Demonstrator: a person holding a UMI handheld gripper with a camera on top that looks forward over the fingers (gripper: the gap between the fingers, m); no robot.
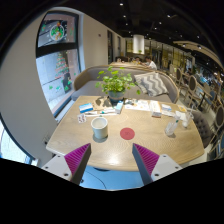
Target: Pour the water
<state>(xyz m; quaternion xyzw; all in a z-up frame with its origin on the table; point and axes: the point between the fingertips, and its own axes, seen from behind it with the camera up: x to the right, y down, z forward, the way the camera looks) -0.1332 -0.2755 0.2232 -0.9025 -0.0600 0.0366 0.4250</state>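
A pale grey-white cup [99,127] stands on the wooden table [115,149], beyond my fingers and a little left of the middle. A red round coaster [127,132] lies to its right. A clear bottle or jug [171,127] stands at the table's right side with another small clear vessel [184,117] behind it. My gripper [112,160] is open and empty, held over the table's near edge, with its magenta pads [77,156] wide apart.
A potted green plant [116,84] stands at the table's far end, with a blue-and-white item [87,108] to its left. Chairs and sofas [150,82] sit behind the table. A blue seat [108,178] shows below between the fingers. Shelves [195,70] line the right wall.
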